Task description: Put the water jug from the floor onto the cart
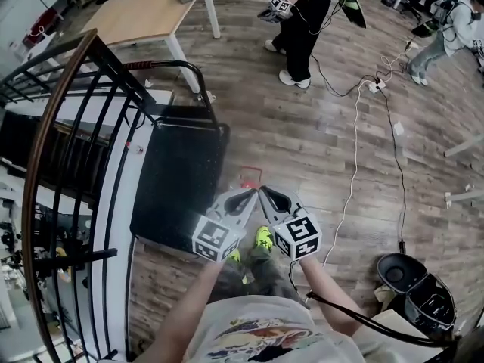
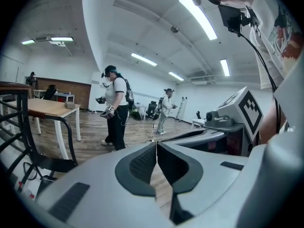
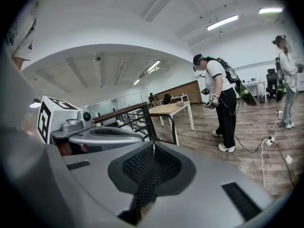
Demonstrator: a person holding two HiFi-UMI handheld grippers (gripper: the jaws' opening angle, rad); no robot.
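Wood floor (image 1: pixel 318 150) carries one cart (image 1: pixel 178 180), one table (image 1: pixel 144 10), two bystanders (image 1: pixel 304 21) (image 1: pixel 448 32); I see my left gripper (image 1: pixel 249 193) and right gripper (image 1: pixel 265 193) both pinched shut, empty.

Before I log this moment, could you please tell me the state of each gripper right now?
Left gripper: closed, holding nothing.
Right gripper: closed, holding nothing.
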